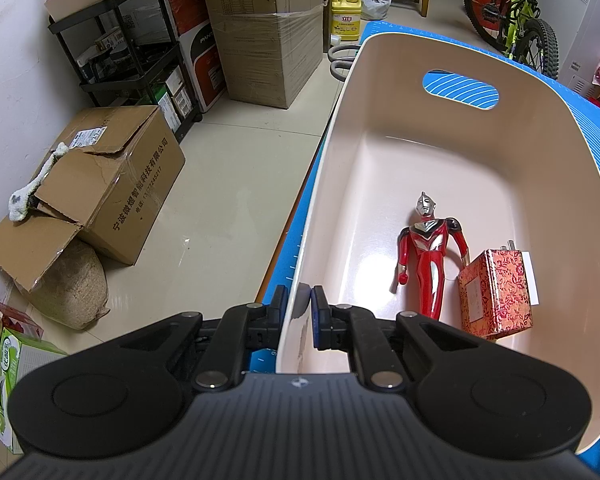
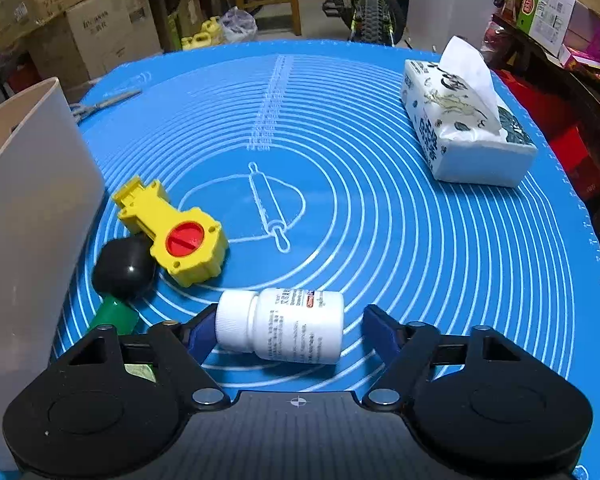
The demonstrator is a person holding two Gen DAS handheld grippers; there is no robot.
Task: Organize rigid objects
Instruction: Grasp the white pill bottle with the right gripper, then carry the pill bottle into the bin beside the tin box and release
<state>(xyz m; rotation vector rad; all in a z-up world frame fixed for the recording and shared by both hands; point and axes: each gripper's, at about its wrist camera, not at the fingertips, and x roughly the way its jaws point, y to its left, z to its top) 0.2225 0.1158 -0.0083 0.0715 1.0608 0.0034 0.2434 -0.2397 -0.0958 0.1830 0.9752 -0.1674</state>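
The left tool [image 1: 300,304] clamps the bin [image 1: 380,60] wall; a red figure [image 1: 428,256] and patterned box [image 1: 496,296] lie inside.

Left gripper [image 1: 300,300]: we see black linkage arms, blue pads, silver pivot screws.
Right gripper [image 2: 288,330]: we see the same, ribbed grey housing with crosshair mark.

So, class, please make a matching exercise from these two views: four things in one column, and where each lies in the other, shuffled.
Things
1. red figure
2. white pill bottle
3. tissue pack
4. yellow toy part

Places
A. far right of the blue mat
B. lying between the right gripper fingers
C. inside the beige bin
D. on the mat, touching a black ball

Pairs: 1-C, 2-B, 3-A, 4-D
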